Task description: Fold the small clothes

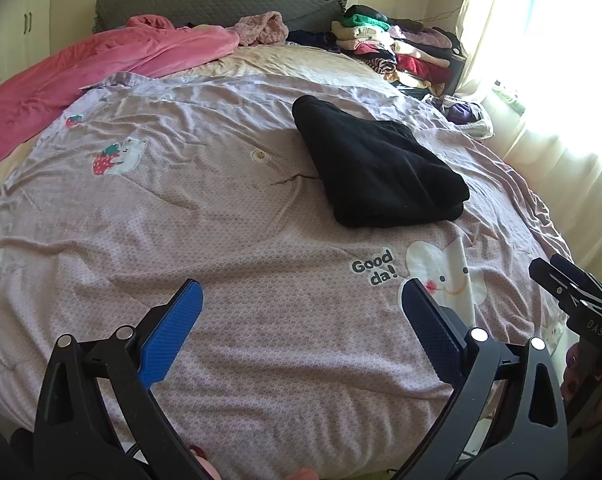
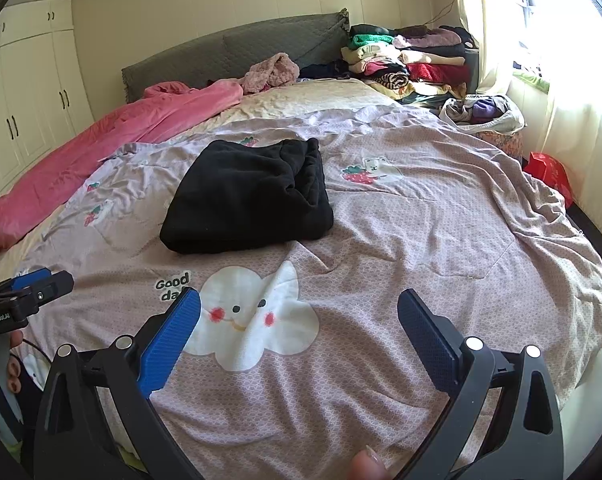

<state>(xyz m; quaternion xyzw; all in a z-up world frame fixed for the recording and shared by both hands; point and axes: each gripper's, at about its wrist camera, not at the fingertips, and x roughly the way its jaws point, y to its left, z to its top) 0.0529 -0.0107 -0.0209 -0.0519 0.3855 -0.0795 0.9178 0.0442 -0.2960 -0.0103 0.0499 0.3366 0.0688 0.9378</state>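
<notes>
Showing only in right wrist view: red bag on the floor past the bed's window-side edge, plus white wardrobe doors. Folded black garment lies mid-bed on the lilac quilt, thick fleecy layers stacked, folded edge toward the foot. Left gripper and right gripper: fingers spread wide, empty, over the foot edge.

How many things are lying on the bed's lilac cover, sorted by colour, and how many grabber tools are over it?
Black: 1, the folded black garment
Pink: 1, the pink blanket
Grabber tools: 2, the left gripper and the right gripper, both open and empty
Total: 4
</notes>
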